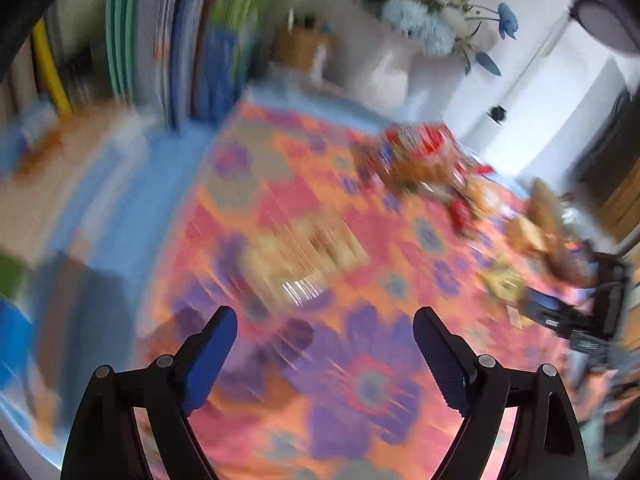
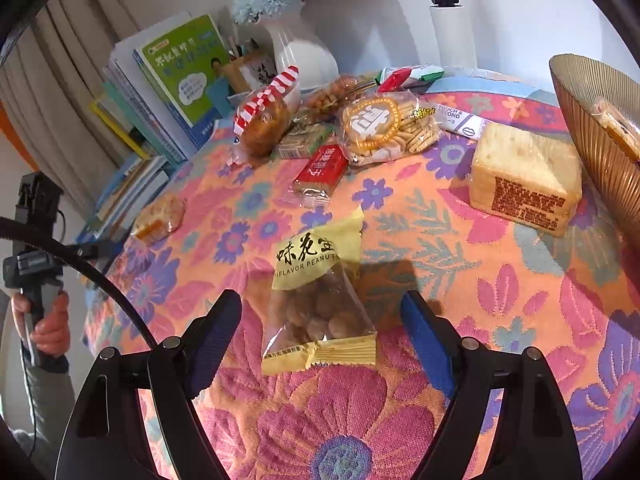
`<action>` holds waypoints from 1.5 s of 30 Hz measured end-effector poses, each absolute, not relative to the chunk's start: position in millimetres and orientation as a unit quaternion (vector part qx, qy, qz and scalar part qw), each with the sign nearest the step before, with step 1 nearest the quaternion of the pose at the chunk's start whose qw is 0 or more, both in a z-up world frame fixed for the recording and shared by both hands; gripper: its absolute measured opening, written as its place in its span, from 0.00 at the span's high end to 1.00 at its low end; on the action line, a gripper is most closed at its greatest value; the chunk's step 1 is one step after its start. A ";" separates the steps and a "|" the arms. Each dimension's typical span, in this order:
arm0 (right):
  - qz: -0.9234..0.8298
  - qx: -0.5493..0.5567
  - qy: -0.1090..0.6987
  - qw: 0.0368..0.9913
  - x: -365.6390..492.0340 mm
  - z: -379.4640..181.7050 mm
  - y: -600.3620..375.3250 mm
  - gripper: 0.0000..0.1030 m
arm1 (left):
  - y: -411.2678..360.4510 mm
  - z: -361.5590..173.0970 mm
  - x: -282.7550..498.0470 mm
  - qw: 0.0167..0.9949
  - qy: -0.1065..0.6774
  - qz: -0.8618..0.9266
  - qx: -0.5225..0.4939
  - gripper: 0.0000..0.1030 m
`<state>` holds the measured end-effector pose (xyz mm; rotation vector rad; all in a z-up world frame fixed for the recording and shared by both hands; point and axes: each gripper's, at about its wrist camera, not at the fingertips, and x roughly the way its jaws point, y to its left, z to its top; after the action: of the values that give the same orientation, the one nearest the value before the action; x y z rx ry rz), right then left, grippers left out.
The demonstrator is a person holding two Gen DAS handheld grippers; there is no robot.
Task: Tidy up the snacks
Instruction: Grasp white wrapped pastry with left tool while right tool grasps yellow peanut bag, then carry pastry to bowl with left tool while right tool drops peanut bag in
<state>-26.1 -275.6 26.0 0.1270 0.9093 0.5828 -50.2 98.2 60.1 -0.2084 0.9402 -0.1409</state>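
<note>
Early stage: one packet sits in the ribbed amber bowl [image 2: 592, 128], the rest lie loose on the floral tablecloth [image 2: 500, 264]. Right gripper [image 2: 320, 322] is wide open, straddling the peanut packet [image 2: 320, 300] without gripping it. Left gripper [image 1: 325, 334] is wide open and empty.

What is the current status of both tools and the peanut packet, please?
Right tool open, peanut packet lying loose between its fingers on the tablecloth. Left tool open, empty. Nothing in the way.

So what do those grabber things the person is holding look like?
Each hand-held gripper, right and left, has two black angled fingers with blue pads and round silver pins at the joints. The person's left hand grips a black and grey handle, with a grey sleeve and black cable.
</note>
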 end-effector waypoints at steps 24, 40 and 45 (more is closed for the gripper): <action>0.212 0.000 0.401 0.891 -56.3 39.2 -258.8 0.61 | -9.4 43.8 -20.2 0.892 0.416 -0.165 0.065 0.56; 0.226 0.007 0.445 0.866 -88.6 43.6 -294.1 0.07 | -83.4 77.4 -59.3 0.890 0.388 -0.229 0.066 0.56; 0.187 -0.013 0.485 0.854 -62.7 22.1 -274.6 0.55 | -81.7 72.0 -57.1 0.889 0.395 -0.227 0.049 0.56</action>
<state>-62.7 -274.6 22.1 -0.0276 1.0201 0.3943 -57.1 -81.7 72.0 0.1020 0.8197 -0.4724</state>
